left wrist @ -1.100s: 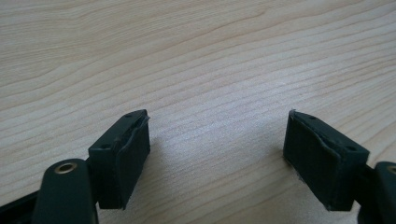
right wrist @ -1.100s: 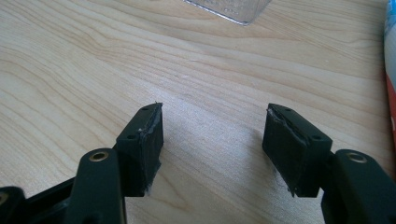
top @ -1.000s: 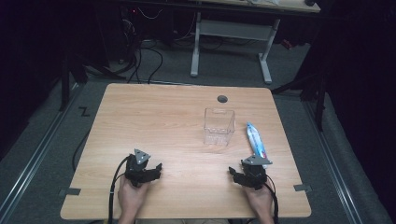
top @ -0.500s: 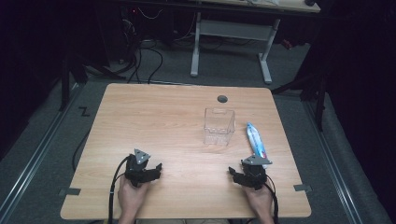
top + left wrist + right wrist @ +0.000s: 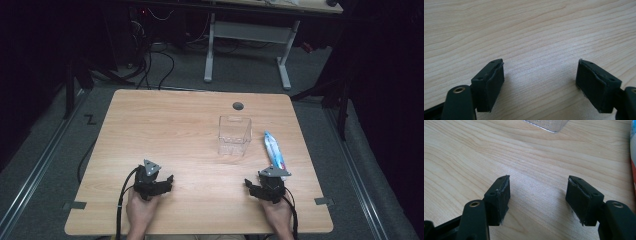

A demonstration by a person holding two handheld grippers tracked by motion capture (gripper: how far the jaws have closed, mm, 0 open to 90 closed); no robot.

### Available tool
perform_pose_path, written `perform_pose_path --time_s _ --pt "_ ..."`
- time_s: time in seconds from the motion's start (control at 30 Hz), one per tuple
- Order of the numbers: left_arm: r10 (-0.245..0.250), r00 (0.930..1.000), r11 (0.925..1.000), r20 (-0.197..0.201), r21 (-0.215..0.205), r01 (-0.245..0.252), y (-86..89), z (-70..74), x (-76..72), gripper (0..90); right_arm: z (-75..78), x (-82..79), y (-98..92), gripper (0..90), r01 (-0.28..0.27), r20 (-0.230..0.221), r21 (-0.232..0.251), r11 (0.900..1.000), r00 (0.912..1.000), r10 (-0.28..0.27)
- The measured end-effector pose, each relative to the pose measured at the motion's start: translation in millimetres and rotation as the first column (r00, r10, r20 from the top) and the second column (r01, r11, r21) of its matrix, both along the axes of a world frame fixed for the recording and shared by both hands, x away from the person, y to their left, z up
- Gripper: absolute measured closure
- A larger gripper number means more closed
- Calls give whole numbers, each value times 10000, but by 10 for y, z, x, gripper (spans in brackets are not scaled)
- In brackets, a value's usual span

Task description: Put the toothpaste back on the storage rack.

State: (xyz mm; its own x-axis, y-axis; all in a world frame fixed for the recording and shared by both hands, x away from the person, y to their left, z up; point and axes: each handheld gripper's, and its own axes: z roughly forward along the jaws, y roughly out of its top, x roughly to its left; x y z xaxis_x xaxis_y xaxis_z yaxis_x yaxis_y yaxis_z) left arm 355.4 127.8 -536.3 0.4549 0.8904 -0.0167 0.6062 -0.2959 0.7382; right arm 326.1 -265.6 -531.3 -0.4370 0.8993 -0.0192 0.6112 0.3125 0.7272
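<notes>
A clear plastic box (image 5: pixel 234 135) stands right of the table's middle, and its near corner (image 5: pixel 547 124) shows at the top of the right gripper view. A blue and white tube (image 5: pixel 274 154) lies just right of the box, with its edge (image 5: pixel 633 145) at the right side of the right gripper view. My left gripper (image 5: pixel 161 182) rests low on the table near the front left; in its own view my left gripper (image 5: pixel 540 82) stands open over bare wood. My right gripper (image 5: pixel 260 186) sits at the front right, just short of the tube; its own view shows my right gripper (image 5: pixel 538 200) open and empty.
The wooden table (image 5: pixel 165 125) has a dark round grommet (image 5: pixel 238 106) near its far edge. Cables trail from both grippers off the front edge. Beyond the table are a dark floor and a white desk frame (image 5: pixel 247 35).
</notes>
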Motion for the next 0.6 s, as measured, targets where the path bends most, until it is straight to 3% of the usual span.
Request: perform_pose_path --time_s 0.6 --pt "-5 10000 10000 -7 -22 5 2 0 2 229 1 -2 2 353 -4 -19 37 10000 10000 4"
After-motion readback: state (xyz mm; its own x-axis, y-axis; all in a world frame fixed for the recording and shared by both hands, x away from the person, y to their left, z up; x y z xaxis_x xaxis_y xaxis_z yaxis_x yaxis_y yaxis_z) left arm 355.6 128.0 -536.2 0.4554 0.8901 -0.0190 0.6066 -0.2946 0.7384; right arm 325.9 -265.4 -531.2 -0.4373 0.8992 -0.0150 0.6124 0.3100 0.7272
